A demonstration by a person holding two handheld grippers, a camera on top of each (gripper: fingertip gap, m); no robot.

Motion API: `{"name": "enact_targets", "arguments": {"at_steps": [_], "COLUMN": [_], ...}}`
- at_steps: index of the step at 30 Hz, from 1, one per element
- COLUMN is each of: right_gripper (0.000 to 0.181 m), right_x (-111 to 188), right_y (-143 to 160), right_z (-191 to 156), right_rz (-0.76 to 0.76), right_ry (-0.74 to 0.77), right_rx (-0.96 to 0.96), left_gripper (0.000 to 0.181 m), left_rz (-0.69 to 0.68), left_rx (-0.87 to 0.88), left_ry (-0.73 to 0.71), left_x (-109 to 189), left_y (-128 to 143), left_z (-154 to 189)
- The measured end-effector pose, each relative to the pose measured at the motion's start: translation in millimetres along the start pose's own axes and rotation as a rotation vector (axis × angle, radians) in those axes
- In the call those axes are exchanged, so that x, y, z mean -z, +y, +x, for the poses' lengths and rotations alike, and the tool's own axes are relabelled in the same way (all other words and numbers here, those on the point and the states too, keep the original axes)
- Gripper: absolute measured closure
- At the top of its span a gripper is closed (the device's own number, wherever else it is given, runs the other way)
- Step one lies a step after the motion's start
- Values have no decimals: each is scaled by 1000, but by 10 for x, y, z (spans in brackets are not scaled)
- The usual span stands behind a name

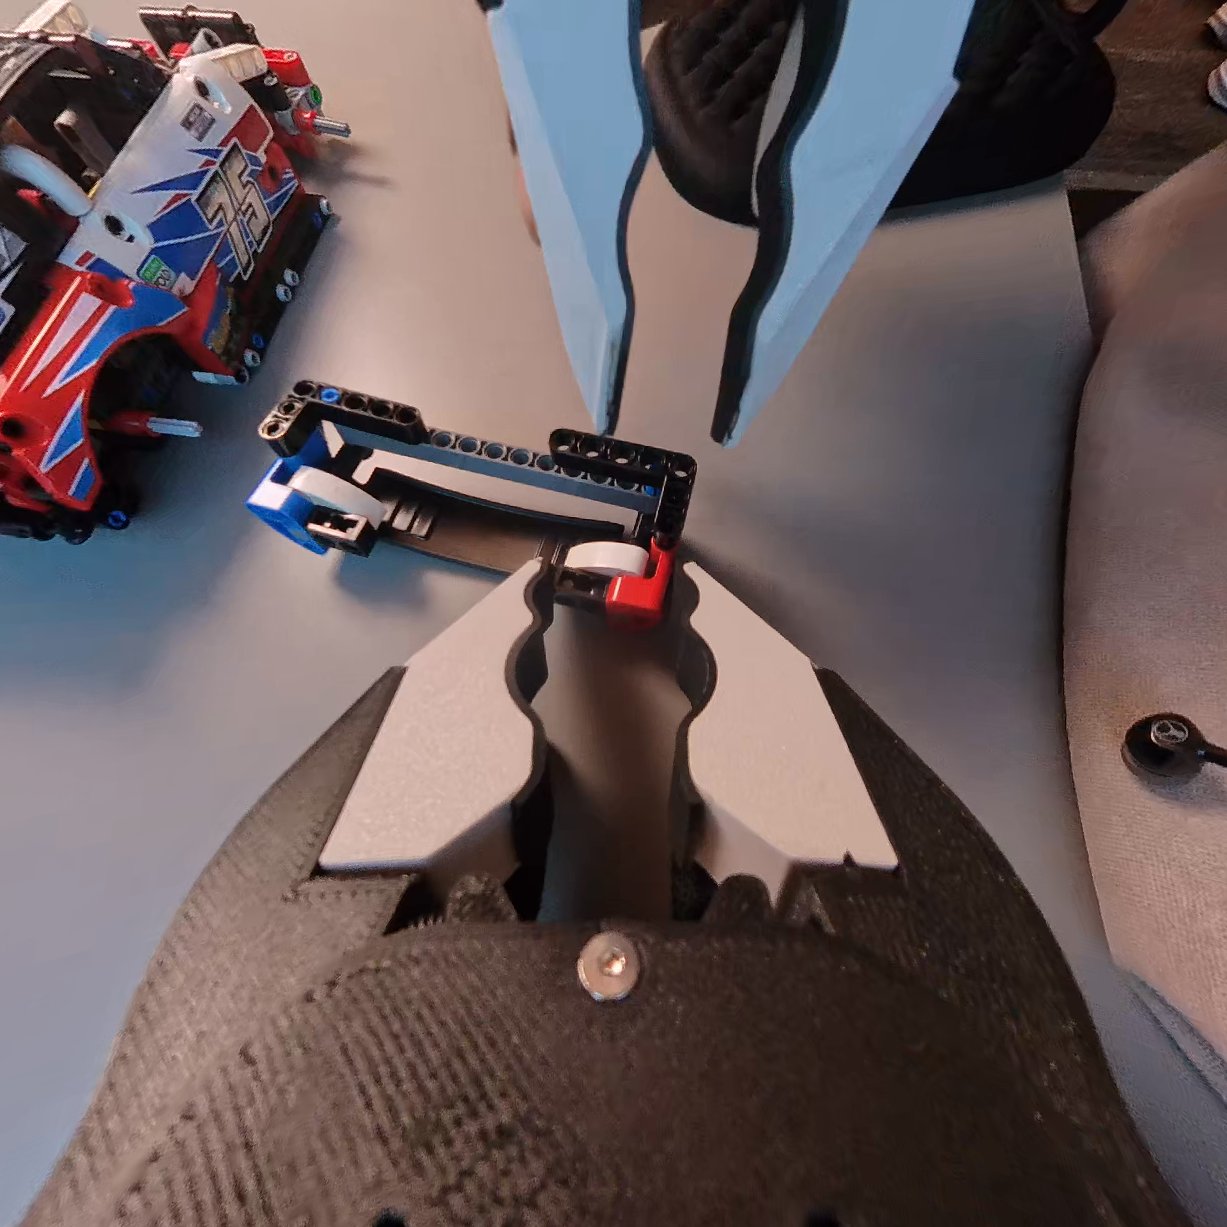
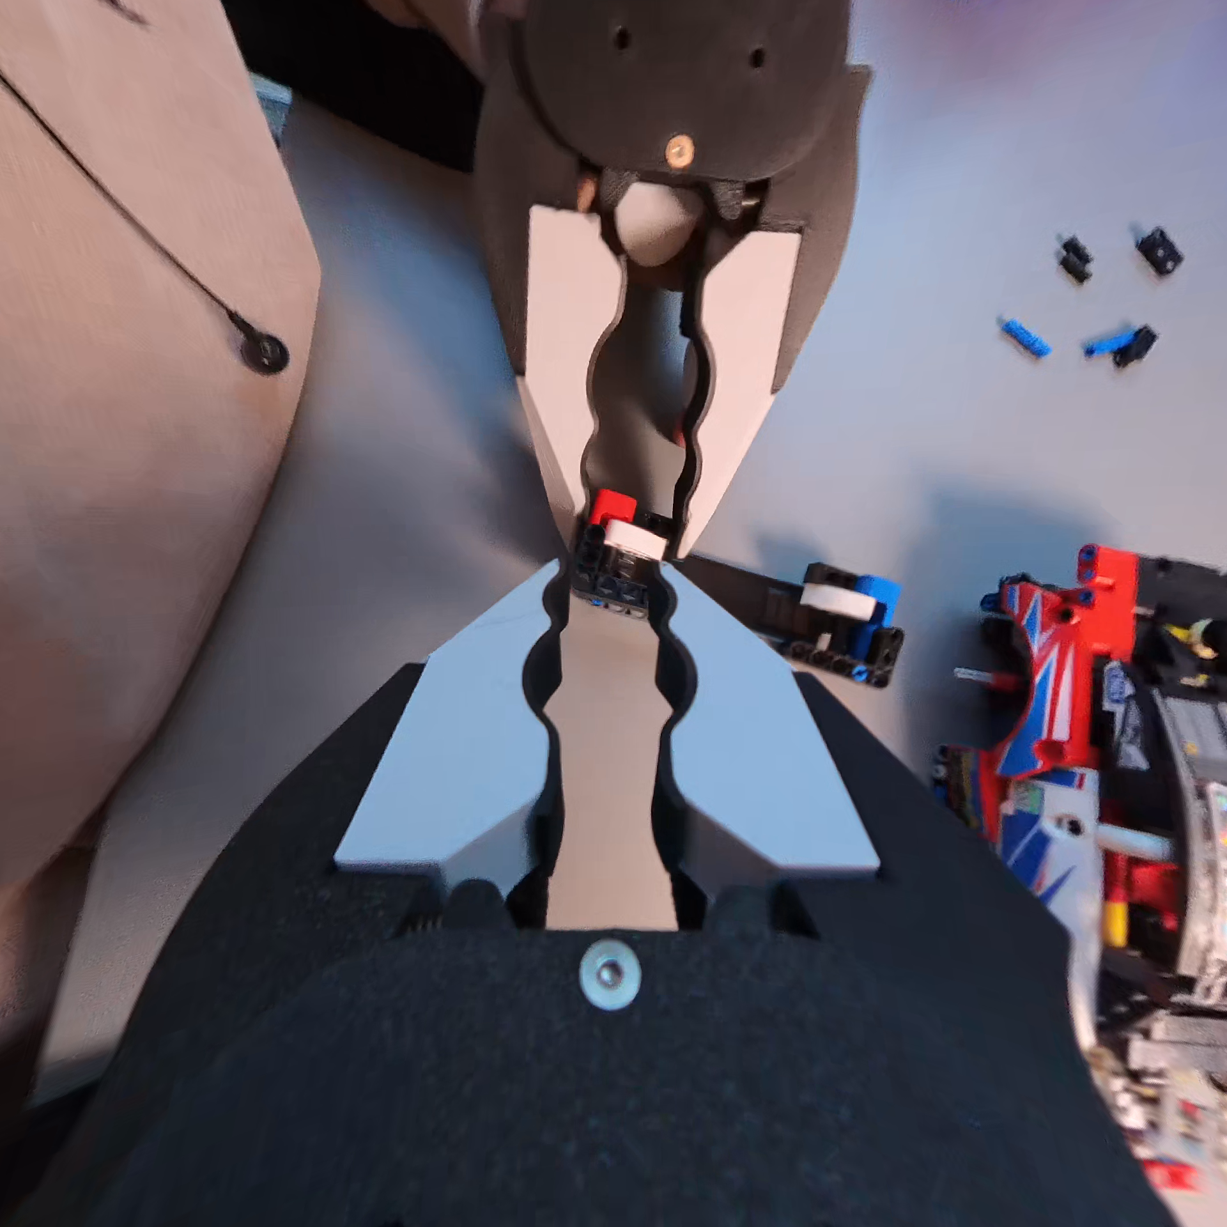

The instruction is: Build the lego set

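Lego frame (image 1: 478, 475) lies flat on the grey table (image 1: 166, 697), a long narrow piece of black beams. In the left wrist view its long axis runs from left to right, slightly downhill to the right. A blue block (image 1: 282, 508) with a white round piece sits at its left end, and a red block (image 1: 637, 591) with another white round piece sits at its right end. The red end points toward both tongs; the blue end points toward the race car (image 1: 133, 265), which stands near the frame but apart from it.

The left tongs (image 1: 611, 577) come in low along the table from the near side, fingers pointing forward and level. Their tips sit on either side of the red end of the frame, the right tip just beside the red block. The fingers are partly apart, about as wide as that end; whether they actually press on it cannot be told.

The right tongs (image 1: 664, 431) reach in from the opposite side, facing the left ones, tilted steeply down toward the table. In the right wrist view (image 2: 611, 577) their tips flank the black corner (image 2: 607, 584) of the same end. They stand partly open with a clear gap between them, and contact with the frame cannot be told.

Small loose blue and black pieces (image 2: 1102, 338) lie on the table well apart from the frame. A beige cushion (image 2: 133, 398) with a dark button borders the table edge.
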State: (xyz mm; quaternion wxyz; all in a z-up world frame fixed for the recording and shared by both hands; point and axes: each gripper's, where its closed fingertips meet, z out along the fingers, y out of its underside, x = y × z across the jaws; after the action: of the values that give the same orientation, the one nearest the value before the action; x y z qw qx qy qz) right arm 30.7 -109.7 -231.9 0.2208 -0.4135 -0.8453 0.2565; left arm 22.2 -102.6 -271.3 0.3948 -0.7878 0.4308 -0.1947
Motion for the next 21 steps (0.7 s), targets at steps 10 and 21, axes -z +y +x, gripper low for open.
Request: {"name": "enact_targets", "arguments": {"at_steps": [10, 21], "right_gripper": [162, 177], "right_x": [-117, -215], "right_y": [109, 7], "right_z": [-71, -79], "right_rz": [-98, -11], "right_ry": [-235, -161], "right_rx": [244, 223], "left_gripper": [147, 117], "left_rz": [24, -6], "left_rx": [-309, -195], "left_ry": [341, 102], "left_x": [47, 142], "left_y": [34, 50], "left_z": [91, -37]}}
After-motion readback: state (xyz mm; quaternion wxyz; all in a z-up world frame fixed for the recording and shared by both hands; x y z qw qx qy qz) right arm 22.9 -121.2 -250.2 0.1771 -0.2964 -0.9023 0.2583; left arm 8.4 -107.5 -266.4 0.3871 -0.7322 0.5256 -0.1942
